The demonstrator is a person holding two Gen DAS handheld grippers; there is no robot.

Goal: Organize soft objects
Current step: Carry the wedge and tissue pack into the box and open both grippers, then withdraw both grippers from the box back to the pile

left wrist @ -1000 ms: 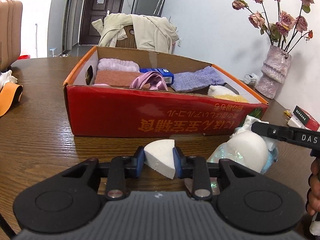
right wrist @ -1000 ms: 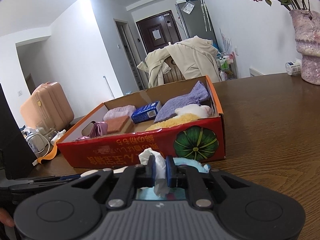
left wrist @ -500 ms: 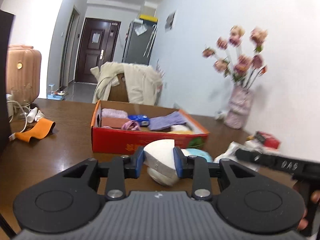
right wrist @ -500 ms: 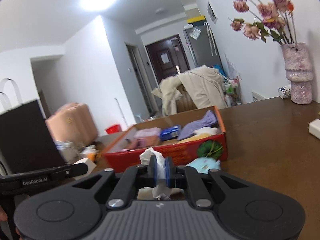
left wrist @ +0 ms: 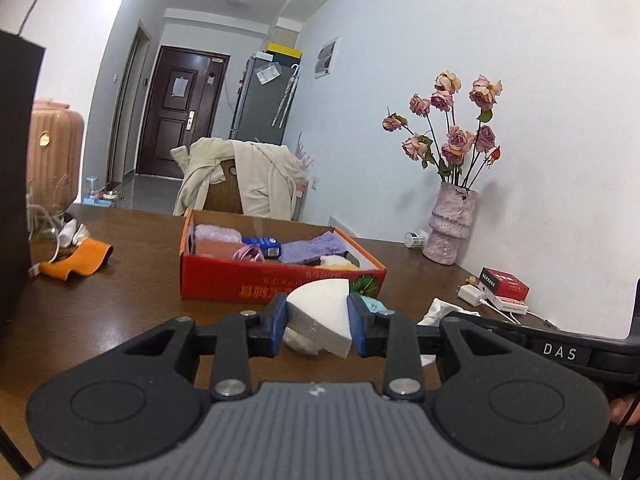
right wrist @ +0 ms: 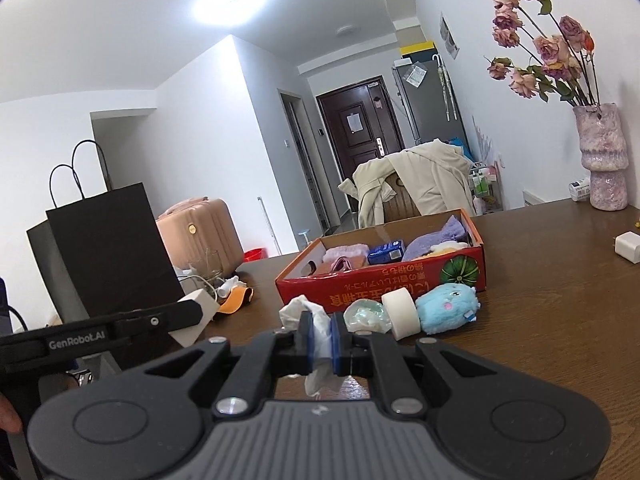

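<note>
A red box [right wrist: 380, 280] printed with a green pumpkin is seen at twelve o'clock, a blue plush [right wrist: 448, 307] before it on brown wood [right wrist: 560, 300].

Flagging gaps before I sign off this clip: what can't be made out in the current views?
- Left wrist view: the lower part of the white foam wedge is hidden behind the left tool.
- Right wrist view: the red box front wall hides its floor.
- Right wrist view: the crumpled tissue is partly covered by the right tool.

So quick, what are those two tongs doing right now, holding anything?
Left tongs: closed on a white foam wedge.
Right tongs: closed on a crumpled white tissue.
</note>
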